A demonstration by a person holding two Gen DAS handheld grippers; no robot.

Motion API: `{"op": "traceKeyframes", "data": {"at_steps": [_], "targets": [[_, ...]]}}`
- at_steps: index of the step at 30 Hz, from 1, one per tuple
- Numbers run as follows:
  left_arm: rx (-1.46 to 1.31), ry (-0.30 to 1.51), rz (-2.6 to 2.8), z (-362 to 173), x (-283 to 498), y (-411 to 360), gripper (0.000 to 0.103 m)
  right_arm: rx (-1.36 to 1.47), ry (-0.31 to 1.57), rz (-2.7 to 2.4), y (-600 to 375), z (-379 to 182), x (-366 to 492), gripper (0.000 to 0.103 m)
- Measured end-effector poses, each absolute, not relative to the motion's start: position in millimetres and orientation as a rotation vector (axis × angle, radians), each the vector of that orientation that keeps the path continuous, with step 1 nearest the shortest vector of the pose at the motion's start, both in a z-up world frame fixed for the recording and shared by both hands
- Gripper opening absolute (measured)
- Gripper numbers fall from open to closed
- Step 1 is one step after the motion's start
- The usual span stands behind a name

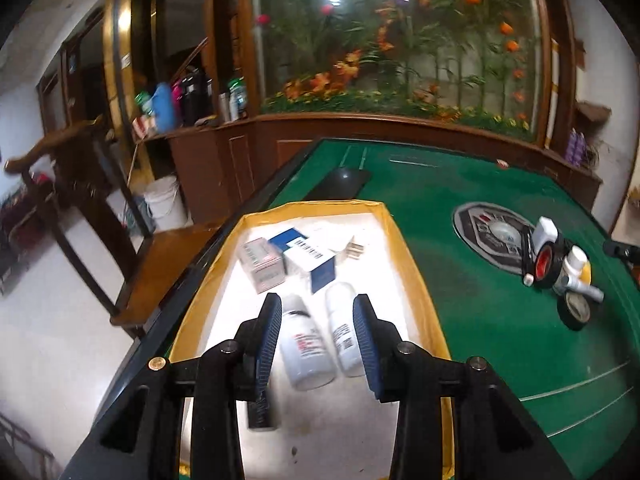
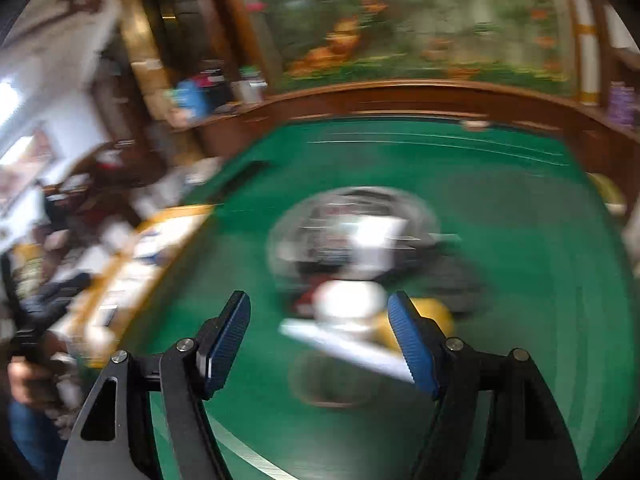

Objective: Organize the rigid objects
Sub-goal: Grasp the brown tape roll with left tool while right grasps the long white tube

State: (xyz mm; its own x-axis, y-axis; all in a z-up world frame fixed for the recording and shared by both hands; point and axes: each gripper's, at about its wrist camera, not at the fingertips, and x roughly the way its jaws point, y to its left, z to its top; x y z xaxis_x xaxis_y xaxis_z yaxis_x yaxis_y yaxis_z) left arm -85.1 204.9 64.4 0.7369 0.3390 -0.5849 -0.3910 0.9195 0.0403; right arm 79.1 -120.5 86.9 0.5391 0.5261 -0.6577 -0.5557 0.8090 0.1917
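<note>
Two tongs stand apart and empty; your right gripper [image 2: 320,340] is nearer the loose pile [image 1: 560,268].
Left gripper [image 1: 316,332] hovers over tray [image 1: 404,240] at frame centre; pile lies mid-right there, blurred just ahead between the right jaws.

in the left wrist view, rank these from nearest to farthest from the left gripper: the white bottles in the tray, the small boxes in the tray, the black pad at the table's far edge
From the left gripper:
1. White bottles, lying in the tray right under the open fingers.
2. Small boxes, grouped toward the tray's far end.
3. Black pad, on the green table beyond the tray.
</note>
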Motion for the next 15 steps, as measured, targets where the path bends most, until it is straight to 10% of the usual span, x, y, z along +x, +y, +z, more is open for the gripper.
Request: {"op": "traceKeyframes", "data": {"at_steps": [15], "targets": [[-0.028,0.671,0.432,67,-85,175,0.043,0.042,1.088,0.897,-114,33,84,0.068]]}}
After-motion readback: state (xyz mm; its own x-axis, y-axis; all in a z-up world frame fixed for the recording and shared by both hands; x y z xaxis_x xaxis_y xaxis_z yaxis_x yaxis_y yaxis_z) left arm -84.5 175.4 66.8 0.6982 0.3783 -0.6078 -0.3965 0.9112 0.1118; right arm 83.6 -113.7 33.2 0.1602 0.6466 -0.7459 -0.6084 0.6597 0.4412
